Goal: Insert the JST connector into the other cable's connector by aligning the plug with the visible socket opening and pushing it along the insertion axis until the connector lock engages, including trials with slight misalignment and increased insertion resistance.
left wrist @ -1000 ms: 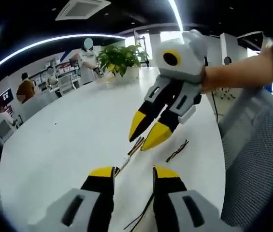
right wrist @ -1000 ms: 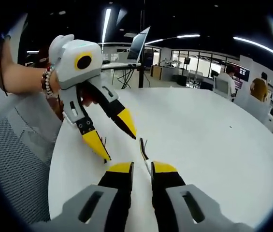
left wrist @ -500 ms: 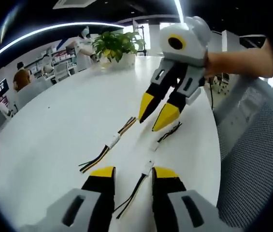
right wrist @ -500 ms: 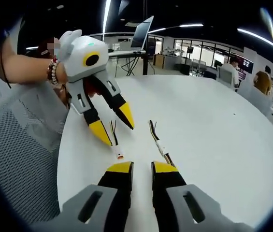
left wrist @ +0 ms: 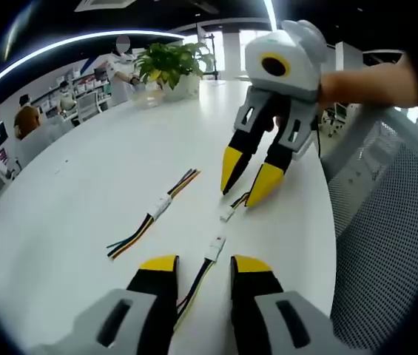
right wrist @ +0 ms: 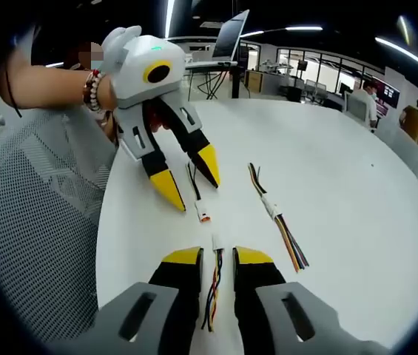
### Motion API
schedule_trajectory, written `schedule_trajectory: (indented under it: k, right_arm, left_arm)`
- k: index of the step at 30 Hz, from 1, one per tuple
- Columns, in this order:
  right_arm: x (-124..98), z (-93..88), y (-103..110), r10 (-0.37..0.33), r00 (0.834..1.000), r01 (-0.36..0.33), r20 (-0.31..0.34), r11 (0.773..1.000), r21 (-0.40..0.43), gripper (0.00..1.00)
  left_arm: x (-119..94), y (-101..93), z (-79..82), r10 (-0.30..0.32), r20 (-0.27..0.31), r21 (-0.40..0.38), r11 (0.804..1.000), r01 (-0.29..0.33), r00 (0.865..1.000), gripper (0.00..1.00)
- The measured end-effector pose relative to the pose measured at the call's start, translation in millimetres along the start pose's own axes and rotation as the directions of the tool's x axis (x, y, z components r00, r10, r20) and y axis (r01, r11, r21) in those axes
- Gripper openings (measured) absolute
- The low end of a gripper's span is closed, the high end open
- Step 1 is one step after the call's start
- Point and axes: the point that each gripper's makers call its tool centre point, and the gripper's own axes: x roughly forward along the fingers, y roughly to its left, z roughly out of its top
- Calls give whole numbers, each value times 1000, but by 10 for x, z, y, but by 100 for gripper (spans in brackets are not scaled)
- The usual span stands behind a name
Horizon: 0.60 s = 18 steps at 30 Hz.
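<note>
Two short cables lie on the white table, end to end with a small gap. One white connector lies just ahead of my open left gripper, its wires running back between the jaws. The other connector lies below my right gripper, which is open and points down at it. In the right gripper view, one connector sits between the tips of my right gripper. The other connector lies under the open left gripper. Neither gripper holds anything.
A third, longer cable with a joined white connector lies apart on the table; it shows again in the right gripper view. A potted plant stands at the far edge. A grey mesh chair is beside the table edge. People sit in the background.
Both hands have moved off the longer cable and over the two short ones. Each gripper now straddles its own cable. Both stay open.
</note>
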Motion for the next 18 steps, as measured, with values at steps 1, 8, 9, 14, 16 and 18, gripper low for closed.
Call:
schedule_trajectory:
  k: [1,8,9,14,16,18]
  right_arm:
    - [5,2,-1,-1,1000,1,1,1000,-3,14]
    - [88,-45,23,4,1000,-5,-15,999,-37,13]
    - [98,-21,12,1,1000,-1,-3,1000,-26,13]
    - [96,-14,1,3,1000,-3,1,1000,-28,11]
    - [104,-10,6,6,1000,-6,6,999,-32,10]
    - [105,-3,36,15,1000,-14,13,999,-48,9]
  left_arm:
    - [8,8,-5,2,0,2,1000,-2,1000,21]
    - [16,21,4,-10,12,-26,1000,10,1000,17]
    - [18,24,4,-9,12,-26,1000,9,1000,17]
    - [28,4,13,-19,18,-26,999,19,1000,14]
    - [41,-5,22,-26,26,-34,999,26,999,13]
    - [49,-4,28,-25,32,-41,999,26,999,13]
